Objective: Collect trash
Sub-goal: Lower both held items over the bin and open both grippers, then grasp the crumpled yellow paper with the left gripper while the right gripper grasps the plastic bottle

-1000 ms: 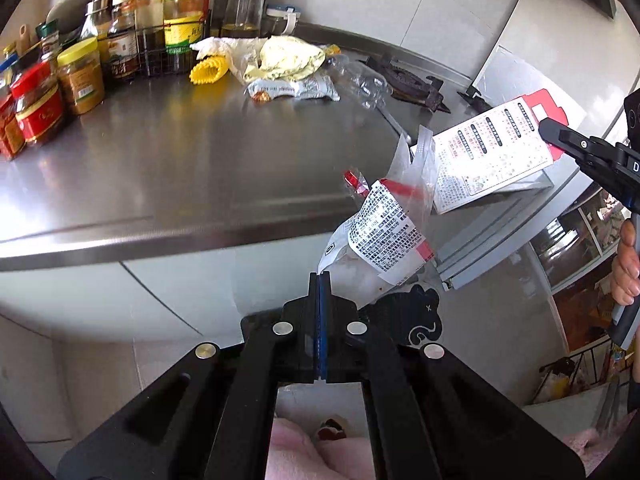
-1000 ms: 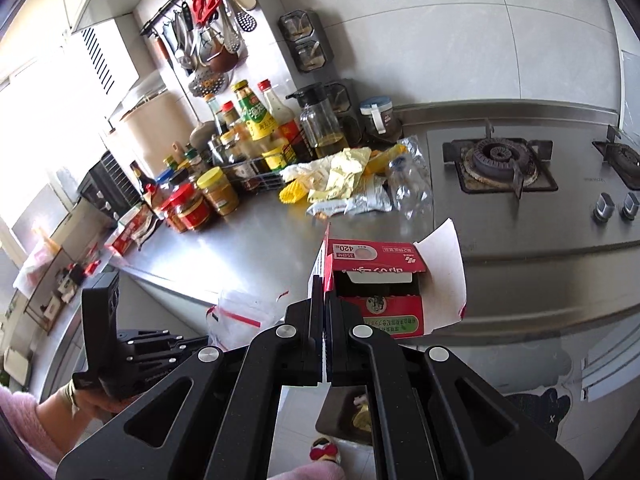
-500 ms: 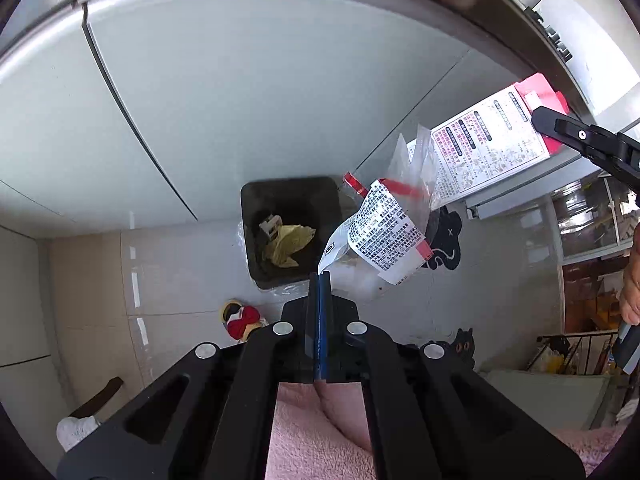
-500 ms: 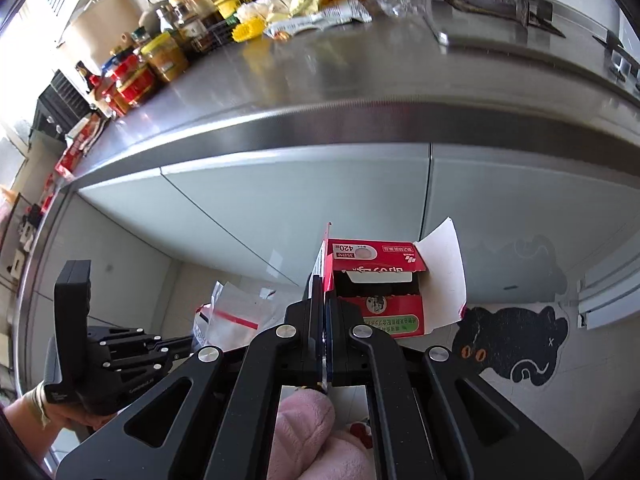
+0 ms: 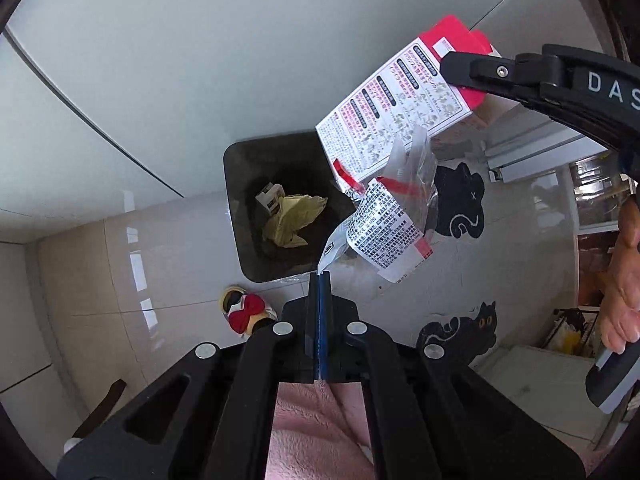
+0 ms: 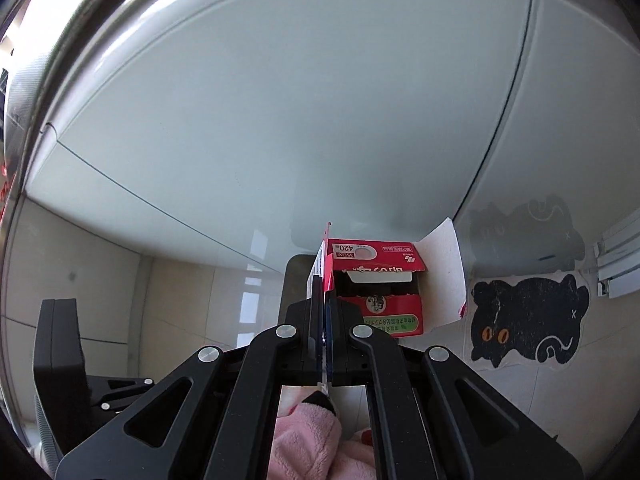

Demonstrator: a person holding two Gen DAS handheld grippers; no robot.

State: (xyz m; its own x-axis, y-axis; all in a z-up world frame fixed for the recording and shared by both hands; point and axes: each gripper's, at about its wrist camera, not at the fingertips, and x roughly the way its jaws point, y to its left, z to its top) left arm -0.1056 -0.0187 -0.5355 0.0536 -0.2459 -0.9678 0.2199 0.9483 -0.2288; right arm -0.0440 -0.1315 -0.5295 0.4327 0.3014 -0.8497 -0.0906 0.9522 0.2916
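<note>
My left claw (image 5: 319,276) is clamped tight on the corner of a clear plastic wrapper (image 5: 386,228) with a printed white label and red strip; the wrapper hangs out toward one o'clock from my fingertips, over the right rim of the dark bin (image 5: 240,216) on the floor. Inside the bin lie a crumpled yellow paper (image 5: 294,218) and a small carton scrap (image 5: 270,198). My right claw (image 6: 323,280) is closed on one flap of an opened red and white box (image 6: 376,292), which sits just past the fingertips toward one o'clock. In the left view that box (image 5: 396,120) hangs at one o'clock, above the bin's far right corner. White cabinet doors (image 6: 280,100) rise behind.
</note>
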